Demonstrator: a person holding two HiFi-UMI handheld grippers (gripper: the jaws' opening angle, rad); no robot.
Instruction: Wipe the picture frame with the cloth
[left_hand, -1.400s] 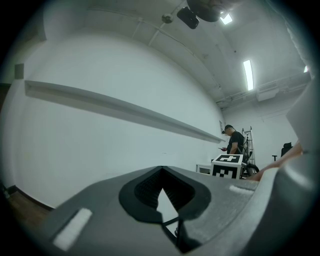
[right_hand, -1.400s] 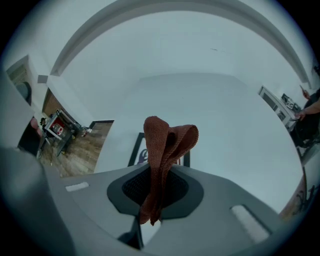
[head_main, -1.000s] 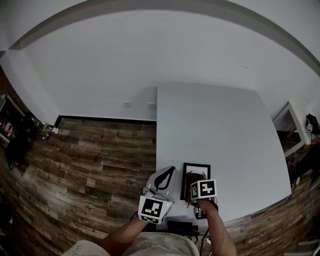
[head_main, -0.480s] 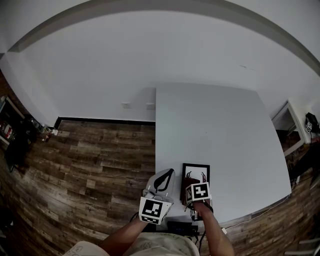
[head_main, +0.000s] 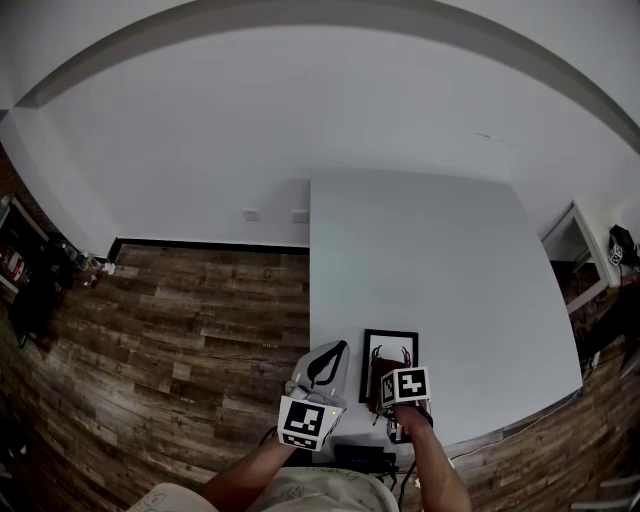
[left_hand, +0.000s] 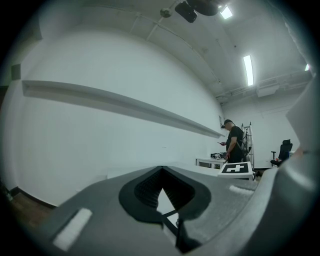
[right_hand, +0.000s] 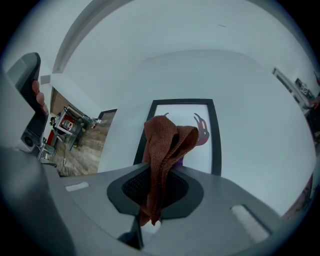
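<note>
— Looking down from the head view first: picture frame (head_main: 391, 333) flat on the white counter (head_main: 440, 250), close to the near edge. Right claw (head_main: 386, 368) over its lower half, with a rust-brown cloth (head_main: 380, 376) bunched in it.

— And the left claw (head_main: 331, 350)?

— Just beside the frame's left edge, apart from it.

— On to the left gripper view, then.

— Left claw (left_hand: 161, 172) closed up, tips together, nothing between them. Aimed at a bare wall (left_hand: 100, 125), away from the frame.

— Right gripper view?

— Right claw (right_hand: 159, 175) clamped tight on the cloth (right_hand: 162, 142), folds standing up past the tips, above the frame's (right_hand: 216, 135) near end. Black border, white print, dark antlered figure (right_hand: 201, 129). Hard to tell whether cloth and frame are touching.

— Best way to wipe from here?

— Probably this: lower until the soft folds press on the face, never the hard tips. Sweep in long overlapping strokes along the length, border included. Worth bracing the frame's edge with the left claw against sliding on the smooth counter.

— Any brand, label, lettering?

— None legible anywhere. Only black-and-white square markers (head_main: 405, 384) on the claw cubes.
</note>
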